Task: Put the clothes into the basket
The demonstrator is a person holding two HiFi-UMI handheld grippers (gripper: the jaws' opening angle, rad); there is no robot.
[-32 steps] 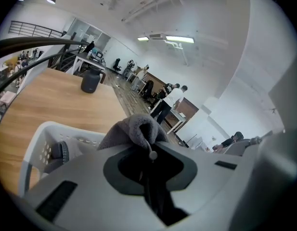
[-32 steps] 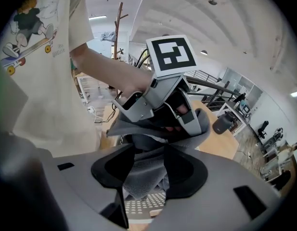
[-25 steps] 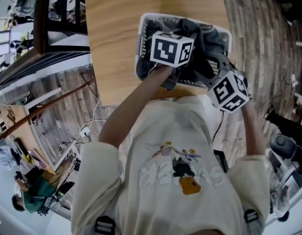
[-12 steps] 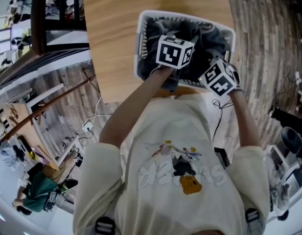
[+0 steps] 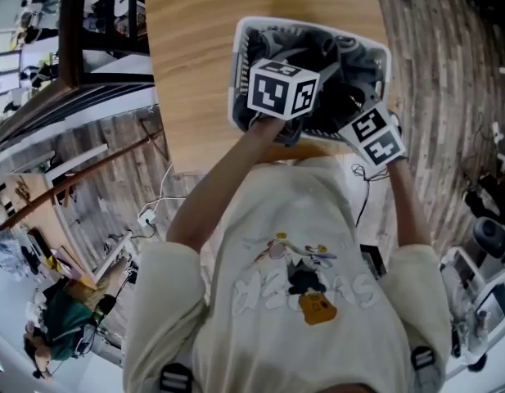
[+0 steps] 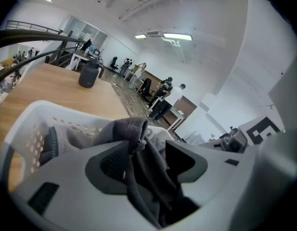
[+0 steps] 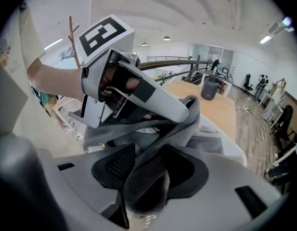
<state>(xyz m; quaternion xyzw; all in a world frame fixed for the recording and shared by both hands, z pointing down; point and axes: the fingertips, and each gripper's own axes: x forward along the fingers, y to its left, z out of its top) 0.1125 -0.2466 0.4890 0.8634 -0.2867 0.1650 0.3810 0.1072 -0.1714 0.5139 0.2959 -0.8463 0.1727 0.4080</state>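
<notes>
Head view: a basket (image 5: 234, 80) stands on the counter (image 5: 187, 72). Over it the left tool (image 6: 150, 165) has just been opening its jaws, with the grey garment (image 6: 124, 129) loose between them; the right tool (image 7: 153, 170) clamps that garment.

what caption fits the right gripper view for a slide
right gripper pinching grey cloth at the white basket on the wooden table

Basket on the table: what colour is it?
The basket is white; the head view shows it best.
</notes>
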